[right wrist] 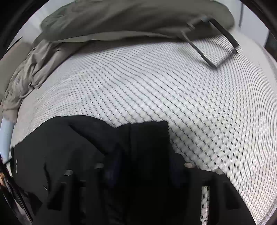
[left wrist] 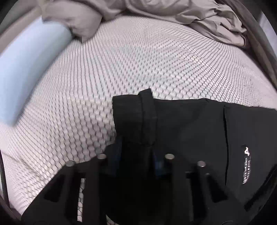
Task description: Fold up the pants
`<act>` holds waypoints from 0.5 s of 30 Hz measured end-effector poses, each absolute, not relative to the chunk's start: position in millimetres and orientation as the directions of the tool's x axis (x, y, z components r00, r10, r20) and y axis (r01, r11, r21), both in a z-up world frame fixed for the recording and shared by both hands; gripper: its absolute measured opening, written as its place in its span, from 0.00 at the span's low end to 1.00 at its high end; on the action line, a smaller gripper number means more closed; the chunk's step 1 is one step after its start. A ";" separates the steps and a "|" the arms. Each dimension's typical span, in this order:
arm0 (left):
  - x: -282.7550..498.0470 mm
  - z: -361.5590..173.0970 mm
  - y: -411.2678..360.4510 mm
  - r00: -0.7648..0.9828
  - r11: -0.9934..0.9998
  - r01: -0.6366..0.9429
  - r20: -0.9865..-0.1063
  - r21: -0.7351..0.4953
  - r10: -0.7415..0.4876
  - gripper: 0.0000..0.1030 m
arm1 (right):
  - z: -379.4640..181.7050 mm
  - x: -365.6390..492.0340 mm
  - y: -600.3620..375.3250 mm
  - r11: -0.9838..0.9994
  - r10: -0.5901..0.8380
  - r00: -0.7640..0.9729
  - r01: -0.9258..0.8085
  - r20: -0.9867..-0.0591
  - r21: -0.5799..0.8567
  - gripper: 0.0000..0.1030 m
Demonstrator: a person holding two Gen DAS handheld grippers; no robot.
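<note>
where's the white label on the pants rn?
Left wrist view, lower right: the white label sits on the black pants, right of the left claw, just past a vertical seam.

Evenly, softly lit from above, without glare. Strong fisheye bending and dark corners at every edge. Motion-smeared mesh pattern on the bed (right wrist: 216, 107), worst right; black pants (left wrist: 190, 124) nearly detail-less.

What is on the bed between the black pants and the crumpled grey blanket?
Nothing: in the left wrist view, only bare patterned mattress lies between the black pants and the grey blanket.
</note>
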State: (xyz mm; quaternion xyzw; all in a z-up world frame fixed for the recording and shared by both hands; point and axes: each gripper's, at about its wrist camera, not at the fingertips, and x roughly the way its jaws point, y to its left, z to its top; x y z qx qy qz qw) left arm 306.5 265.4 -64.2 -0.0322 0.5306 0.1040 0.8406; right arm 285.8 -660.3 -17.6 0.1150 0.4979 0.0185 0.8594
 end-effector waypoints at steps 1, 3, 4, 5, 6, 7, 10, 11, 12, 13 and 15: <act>309.6 -62.2 260.5 0.428 0.978 -0.194 -0.891 0.074 0.152 0.12 | -13.4 285.7 -657.1 0.977 0.142 0.519 0.061 -0.843 0.202 0.28; 321.0 -58.6 257.0 0.454 0.976 -0.198 -0.874 0.092 0.174 0.11 | -1.5 286.8 -651.3 0.983 0.135 0.554 0.033 -0.821 0.183 0.15; 328.6 -56.6 258.7 0.465 0.973 -0.214 -0.867 0.084 0.177 0.11 | 4.3 287.1 -650.2 0.986 0.113 0.571 0.037 -0.813 0.163 0.13; 337.4 -54.6 261.2 0.475 0.970 -0.233 -0.863 0.066 0.172 0.11 | 12.1 289.2 -651.2 0.989 0.086 0.600 0.048 -0.796 0.143 0.13; 347.7 -53.2 262.8 0.482 0.968 -0.247 -0.860 0.051 0.168 0.12 | 15.4 293.3 -653.6 0.988 0.071 0.614 0.066 -0.786 0.140 0.13; 355.4 -54.8 261.9 0.480 0.965 -0.258 -0.860 0.049 0.172 0.13 | 20.4 295.6 -655.5 0.985 0.059 0.626 0.088 -0.778 0.146 0.13; 359.1 -57.3 261.0 0.470 0.955 -0.291 -0.862 0.052 0.190 0.24 | 27.2 307.9 -660.4 0.971 0.057 0.627 0.146 -0.777 0.188 0.25; 358.6 -52.6 261.7 0.484 0.954 -0.297 -0.856 0.038 0.184 0.27 | 22.5 308.4 -660.9 0.968 0.045 0.600 0.172 -0.799 0.184 0.39; 351.8 -46.6 263.6 0.501 0.956 -0.294 -0.849 0.015 0.167 0.38 | 21.1 304.1 -665.0 0.962 0.047 0.586 0.191 -0.809 0.194 0.43; 342.0 -38.5 263.9 0.521 0.957 -0.289 -0.840 -0.009 0.149 0.55 | 21.6 295.3 -669.5 0.957 0.060 0.591 0.194 -0.805 0.214 0.49; 306.7 -20.4 268.7 0.584 0.956 -0.287 -0.802 -0.055 0.129 0.73 | 28.2 263.6 -673.6 0.950 0.091 0.623 0.180 -0.777 0.256 0.59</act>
